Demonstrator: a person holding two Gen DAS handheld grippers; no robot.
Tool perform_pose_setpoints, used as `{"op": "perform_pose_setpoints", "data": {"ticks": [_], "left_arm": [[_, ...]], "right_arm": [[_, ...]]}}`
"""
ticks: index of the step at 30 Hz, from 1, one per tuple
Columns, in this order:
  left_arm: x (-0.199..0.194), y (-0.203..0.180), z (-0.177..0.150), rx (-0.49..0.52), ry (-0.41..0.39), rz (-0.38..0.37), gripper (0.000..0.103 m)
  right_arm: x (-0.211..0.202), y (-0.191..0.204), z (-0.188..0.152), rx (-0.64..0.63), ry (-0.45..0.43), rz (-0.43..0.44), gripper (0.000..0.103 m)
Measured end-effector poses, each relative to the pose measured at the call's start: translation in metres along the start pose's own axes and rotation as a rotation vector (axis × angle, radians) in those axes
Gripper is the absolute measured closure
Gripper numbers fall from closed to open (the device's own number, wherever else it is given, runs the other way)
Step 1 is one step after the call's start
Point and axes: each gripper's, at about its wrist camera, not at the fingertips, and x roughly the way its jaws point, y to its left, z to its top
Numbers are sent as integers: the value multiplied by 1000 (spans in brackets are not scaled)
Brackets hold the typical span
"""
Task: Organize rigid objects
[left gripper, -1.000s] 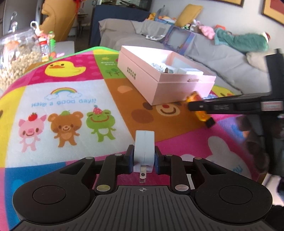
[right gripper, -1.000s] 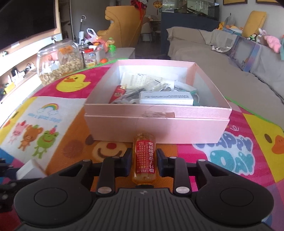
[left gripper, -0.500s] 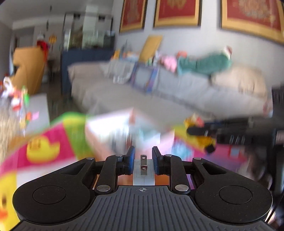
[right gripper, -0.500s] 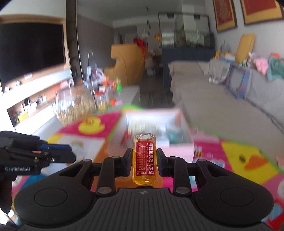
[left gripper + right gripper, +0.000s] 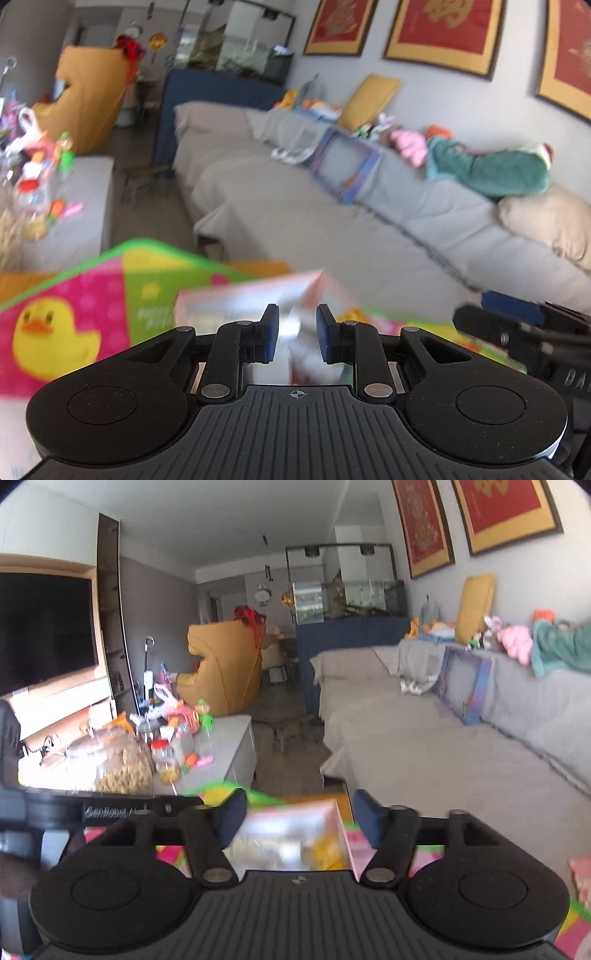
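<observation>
My right gripper (image 5: pixel 299 819) hangs over the open pink box (image 5: pixel 345 834). Its jaws are opening and nothing is between its pads. A yellow-orange blur, the small amber bottle (image 5: pixel 325 849), lies inside the box below them. In the left wrist view my left gripper (image 5: pixel 295 332) is above the near end of the pink box (image 5: pixel 229 295). Its pads stand a narrow gap apart, and a pale blur between them is the white charger (image 5: pixel 301 325). The right gripper's blue-padded tip (image 5: pixel 498 317) shows at the right edge of that view.
The box rests on a bright play mat with a yellow duck (image 5: pixel 55 332). A grey low table (image 5: pixel 236 738) behind it holds a glass jar of nuts (image 5: pixel 122 768), small jars and toys. A long grey sofa (image 5: pixel 332 221) runs along the right.
Both grippers rose from the mat to above the pink box, and the views tipped up toward the room. The right jaws opened and the amber bottle left them. The left jaws kept their gap.
</observation>
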Motion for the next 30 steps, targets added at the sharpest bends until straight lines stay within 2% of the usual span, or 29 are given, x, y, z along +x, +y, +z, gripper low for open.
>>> {"op": "perform_pose_setpoints", "data": {"ticks": [2,4,8,10,13,15,17,18,19,20,21,24,27,30], "left_arm": [[-10,5,-19,13,25,17,79],[-25,7,-42,68,54,59,79],[-54,14,-93,149,130,174,79],[-62,21,-117,133,165,222,79],[-67,29,-143,85,171,283,79],[-65,36,-154,21,168,292,77],[-70,34,-158,14,147,275,73],[-68,31,-157,16,150,261,68],[-65,27,-157,19,150,256,58],[-62,23,-156,26,150,250,53],[-57,18,-157,38,150,247,45],[-47,5,-158,44,130,292,39],[-40,-3,-160,25,93,354,39],[-33,-10,-161,55,73,402,39]], "right_arm": [[1,5,-24,-42,49,-35,37],[3,11,-46,-64,106,-57,37],[-1,22,-89,-46,236,-2,37],[0,31,-105,-44,288,3,37],[9,46,-124,-38,351,-21,36],[17,55,-134,-40,390,-32,34],[18,61,-139,-72,365,-55,21],[19,62,-142,-83,360,-74,17],[20,61,-144,-77,353,-89,11],[23,59,-144,-62,358,-102,5],[26,54,-142,-39,368,-114,2],[29,48,-141,-31,370,-111,0],[30,46,-141,-52,356,-83,0],[31,44,-143,-45,322,-99,0]]}}
